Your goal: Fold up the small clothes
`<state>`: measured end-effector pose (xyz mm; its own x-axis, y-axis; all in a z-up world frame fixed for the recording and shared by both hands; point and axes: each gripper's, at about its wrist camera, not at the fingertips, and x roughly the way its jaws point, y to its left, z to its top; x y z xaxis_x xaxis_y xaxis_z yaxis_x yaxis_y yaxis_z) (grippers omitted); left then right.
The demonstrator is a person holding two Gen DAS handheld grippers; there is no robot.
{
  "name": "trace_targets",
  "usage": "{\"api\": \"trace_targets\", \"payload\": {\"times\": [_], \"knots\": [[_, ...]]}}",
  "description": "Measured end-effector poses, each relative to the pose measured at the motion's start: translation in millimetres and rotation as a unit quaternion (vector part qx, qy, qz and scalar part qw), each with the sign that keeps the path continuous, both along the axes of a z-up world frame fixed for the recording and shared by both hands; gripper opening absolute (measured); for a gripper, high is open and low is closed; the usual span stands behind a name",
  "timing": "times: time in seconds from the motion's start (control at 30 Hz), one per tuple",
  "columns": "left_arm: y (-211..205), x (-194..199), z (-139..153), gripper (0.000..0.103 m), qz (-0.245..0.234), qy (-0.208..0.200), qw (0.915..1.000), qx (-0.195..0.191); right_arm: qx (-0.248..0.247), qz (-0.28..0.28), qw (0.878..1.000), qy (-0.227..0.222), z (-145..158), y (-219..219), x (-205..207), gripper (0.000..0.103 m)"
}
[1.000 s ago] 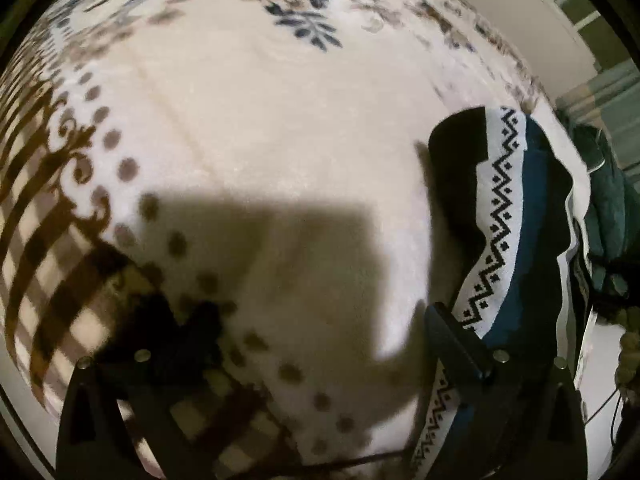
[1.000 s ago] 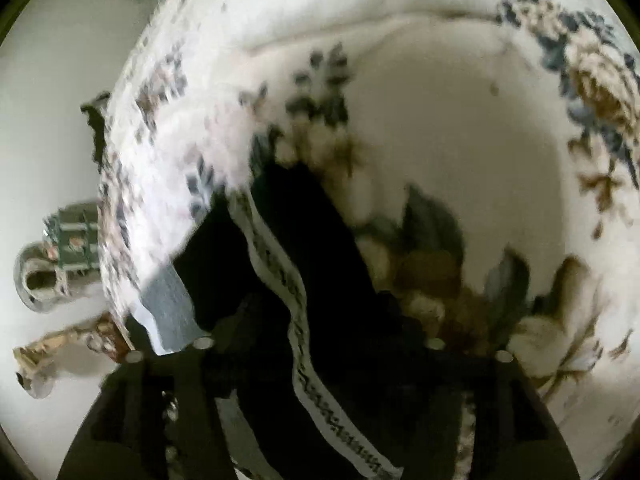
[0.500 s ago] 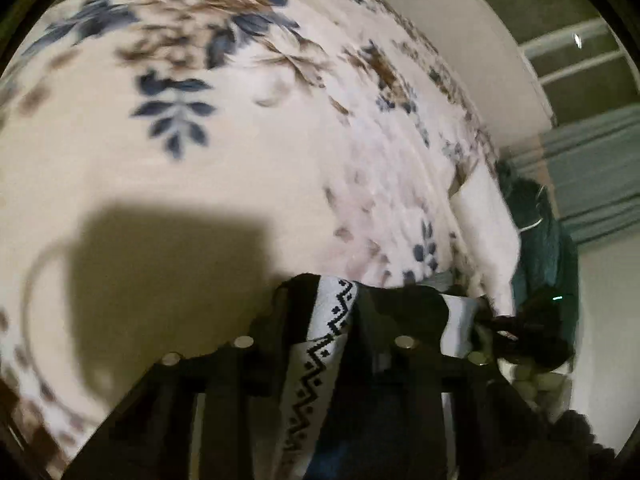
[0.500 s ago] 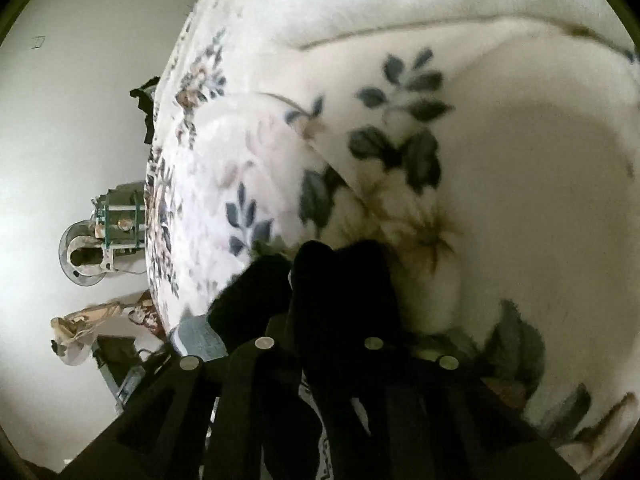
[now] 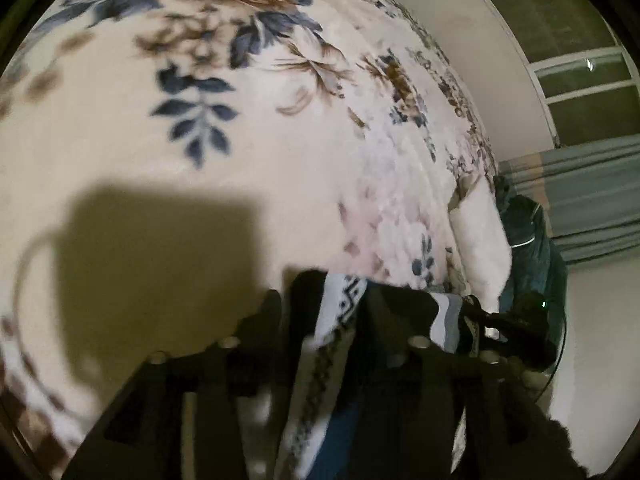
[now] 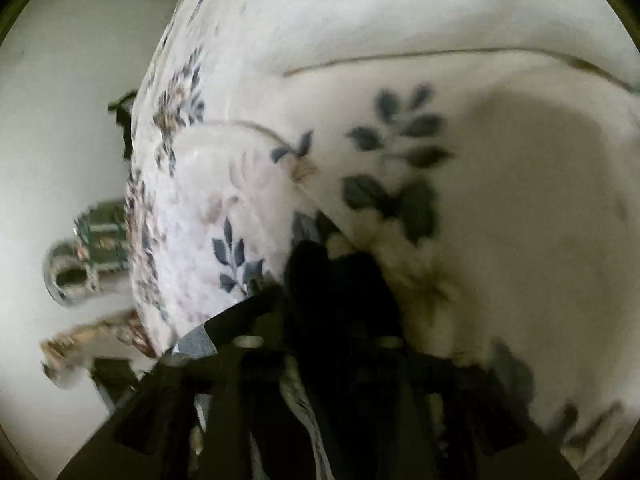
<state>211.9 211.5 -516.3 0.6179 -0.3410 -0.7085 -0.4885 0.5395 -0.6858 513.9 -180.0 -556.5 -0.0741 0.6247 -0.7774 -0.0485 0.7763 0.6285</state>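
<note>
One garment (image 5: pixel 340 312), dark with a white zigzag band and a blue panel, is lying bunched at the near edge of the floral blanket (image 5: pixel 240 128). One blanket is covering the bed; one smaller pale floral cloth (image 6: pixel 208 208) is lying on it beside the garment.

Left gripper (image 5: pixel 324 320): jaws are opening. The garment's folded edge is sitting between the two fingers, standing up past the tips. Cannot tell whether the pads are pressing on it; the frame is dark and blurred there.

Right gripper (image 6: pixel 320 300): jaws are opening. A dark bunch of the same garment is rising between its two fingers, and the white band (image 6: pixel 304 420) is trailing down between them toward the camera. Cannot tell whether the pads are pressing on the cloth here either.

In the left view, the right gripper is showing as a dark shape at the garment's far end. One grey curtain (image 5: pixel 592 192) is hanging by the wall, and one dark green heap (image 5: pixel 528 240) is sitting beyond the bed edge. One block-shaped shadow (image 5: pixel 160 264) is falling on the blanket
</note>
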Motion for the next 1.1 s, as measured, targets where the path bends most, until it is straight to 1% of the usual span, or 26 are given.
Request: {"api": "trace_targets", "payload": {"times": [0.03, 0.07, 0.13, 0.17, 0.23, 0.27, 0.33, 0.37, 0.43, 0.47, 0.5, 0.53, 0.57, 0.6, 0.63, 0.67, 0.77, 0.83, 0.87, 0.93, 0.97, 1.0, 1.03, 1.07, 1.1], "knots": [[-1, -12, 4, 0.061, 0.002, -0.002, 1.0, -0.003, 0.0, -0.011, 1.0, -0.004, 6, -13, -5, 0.058], [-4, -28, 8, 0.065, 0.005, -0.001, 1.0, -0.007, -0.001, -0.027, 1.0, -0.004, 11, -30, -15, 0.062], [-11, -50, 9, 0.066, 0.004, 0.003, 0.9999, -0.014, -0.012, -0.055, 0.998, 0.006, 13, -60, -37, 0.063], [-19, -68, 7, 0.066, -0.002, 0.016, 0.9996, -0.022, -0.015, -0.072, 0.997, 0.02, 10, -78, -54, 0.066], [-34, -93, 1, 0.066, -0.006, 0.032, 0.9987, -0.039, -0.008, -0.096, 0.994, 0.056, -1, -103, -85, 0.066], [-41, -104, -3, 0.066, -0.006, 0.037, 0.9979, -0.053, 0.007, -0.114, 0.989, 0.091, -12, -117, -108, 0.066], [-54, -118, -11, 0.066, -0.005, 0.048, 0.9963, -0.071, 0.04, -0.136, 0.981, 0.129, -28, -127, -133, 0.066], [-63, -123, -18, 0.066, -0.007, 0.056, 0.995, -0.082, 0.067, -0.153, 0.974, 0.153, -39, -131, -148, 0.066], [-73, -126, -24, 0.066, -0.01, 0.056, 0.9936, -0.098, 0.103, -0.182, 0.962, 0.178, -54, -134, -165, 0.066], [-80, -126, -25, 0.066, -0.013, 0.05, 0.9939, -0.097, 0.122, -0.196, 0.955, 0.188, -60, -133, -173, 0.066], [-84, -124, -24, 0.063, -0.015, 0.049, 0.9945, -0.091, 0.135, -0.207, 0.95, 0.19, -63, -133, -177, 0.064], [-90, -122, -22, 0.059, -0.021, 0.044, 0.9956, -0.08, 0.142, -0.214, 0.948, 0.188, -64, -131, -180, 0.055], [-95, -119, -18, 0.044, -0.029, 0.034, 0.9966, -0.069, 0.136, -0.212, 0.951, 0.178, -61, -128, -181, 0.017], [-99, -116, -16, 0.015, -0.036, 0.035, 0.9968, -0.062, 0.132, -0.209, 0.954, 0.17, -58, -126, -181, 0.017], [-104, -113, -13, 0.015, -0.047, 0.039, 0.9969, -0.049, 0.121, -0.208, 0.957, 0.161, -53, -125, -181, 0.017], [-106, -112, -10, 0.015, -0.05, 0.039, 0.9972, -0.04, 0.098, -0.214, 0.962, 0.137, -43, -128, -180, 0.016], [-106, -114, -7, 0.015, -0.053, 0.036, 0.9965, -0.053, 0.05, -0.216, 0.971, 0.091, -21, -137, -172, 0.014], [-105, -115, -8, 0.015, -0.06, 0.035, 0.9961, -0.055, 0.027, -0.19, 0.977, 0.087, -22, -136, -166, 0.014], [-102, -114, -9, 0.015, -0.062, 0.038, 0.9954, -0.062, 0.006, -0.173, 0.981, 0.091, -26, -132, -165, 0.014], [-96, -112, -10, 0.021, -0.058, 0.05, 0.9943, -0.075, -0.002, -0.156, 0.982, 0.109, -31, -129, -161, 0.019], [-90, -111, -9, 0.025, -0.053, 0.057, 0.9941, -0.075, -0.006, -0.148, 0.982, 0.115, -30, -129, -158, 0.031], [-84, -110, -6, 0.039, -0.047, 0.064, 0.9946, -0.066, -0.013, -0.145, 0.983, 0.109, -26, -131, -154, 0.041], [-78, -108, -3, 0.058, -0.04, 0.06, 0.9955, -0.06, -0.017, -0.143, 0.984, 0.101, -22, -131, -152, 0.047], [-72, -107, 1, 0.065, -0.033, 0.051, 0.9967, -0.054, -0.023, -0.143, 0.986, 0.086, -14, -134, -149, 0.058], [-64, -102, 4, 0.066, -0.023, 0.04, 0.9979, -0.046, -0.027, -0.145, 0.986, 0.071, -6, -137, -147, 0.06]]}}
